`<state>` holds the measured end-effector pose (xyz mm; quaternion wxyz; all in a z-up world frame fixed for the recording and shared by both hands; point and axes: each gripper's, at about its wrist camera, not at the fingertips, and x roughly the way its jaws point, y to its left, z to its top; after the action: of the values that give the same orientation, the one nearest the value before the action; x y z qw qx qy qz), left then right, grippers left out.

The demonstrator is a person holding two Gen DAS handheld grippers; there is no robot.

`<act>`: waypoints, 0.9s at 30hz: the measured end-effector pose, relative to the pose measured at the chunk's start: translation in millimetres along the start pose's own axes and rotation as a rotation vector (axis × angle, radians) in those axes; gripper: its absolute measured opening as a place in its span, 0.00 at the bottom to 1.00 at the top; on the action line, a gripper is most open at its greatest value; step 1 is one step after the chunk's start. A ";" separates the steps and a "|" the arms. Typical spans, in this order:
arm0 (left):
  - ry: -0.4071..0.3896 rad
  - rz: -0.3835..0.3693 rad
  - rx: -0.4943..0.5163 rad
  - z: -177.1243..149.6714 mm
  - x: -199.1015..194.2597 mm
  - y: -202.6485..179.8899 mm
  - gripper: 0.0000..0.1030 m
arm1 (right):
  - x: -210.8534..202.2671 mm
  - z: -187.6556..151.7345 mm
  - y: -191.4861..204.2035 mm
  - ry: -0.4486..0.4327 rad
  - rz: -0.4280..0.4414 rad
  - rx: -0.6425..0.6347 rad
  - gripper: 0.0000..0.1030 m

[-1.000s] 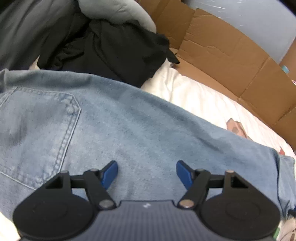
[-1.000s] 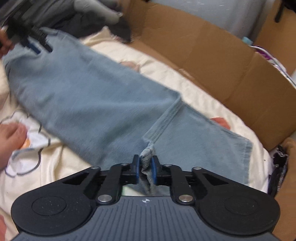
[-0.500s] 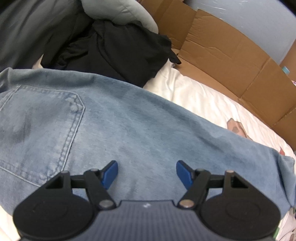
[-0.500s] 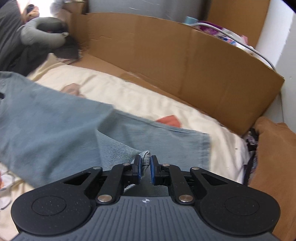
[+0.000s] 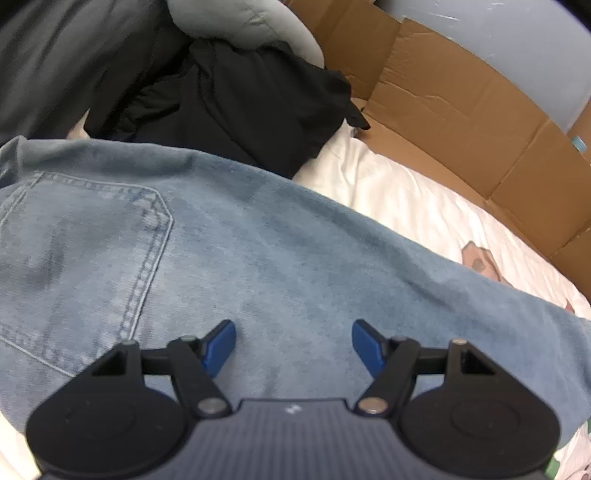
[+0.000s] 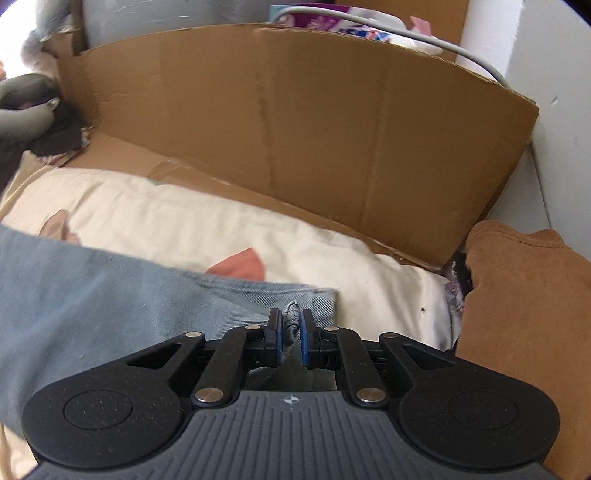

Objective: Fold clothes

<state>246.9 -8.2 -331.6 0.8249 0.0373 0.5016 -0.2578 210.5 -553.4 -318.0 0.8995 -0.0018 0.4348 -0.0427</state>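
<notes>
One pair of light-blue jeans (image 5: pixel 295 266) with one back pocket (image 5: pixel 81 266) showing, one black garment (image 5: pixel 240 103), one grey pillow (image 5: pixel 243 26), one cardboard sheet (image 6: pixel 295 122), one brown cushion (image 6: pixel 524 314), two grippers.

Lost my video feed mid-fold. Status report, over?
Left gripper open, hovering over the jeans near the back pocket. Right gripper shut on a denim fold. Black clothes pile beside jeans, not blocking.

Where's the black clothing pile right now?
In the left wrist view, the black clothing sits upper centre, just beyond the jeans, under a grey pillow, left of the cardboard.
</notes>
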 end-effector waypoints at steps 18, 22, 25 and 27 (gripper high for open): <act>-0.015 0.002 0.013 19.2 8.9 -10.5 0.70 | 38.7 19.5 -22.9 0.002 -0.042 0.048 0.07; -0.020 -0.005 0.010 21.2 8.1 -11.3 0.70 | 51.2 16.8 -35.9 0.044 -0.085 0.094 0.00; -0.028 -0.016 0.025 20.9 4.5 -14.7 0.70 | 39.9 17.8 -43.2 0.002 -0.062 0.142 0.00; -0.034 -0.023 0.036 19.9 1.3 -17.5 0.70 | 26.7 18.6 -41.4 -0.025 -0.065 0.140 0.00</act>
<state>255.4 -30.3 -319.5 0.8295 0.0419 0.4831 -0.2771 238.5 -597.4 -325.6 0.9009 0.0467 0.4193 -0.1021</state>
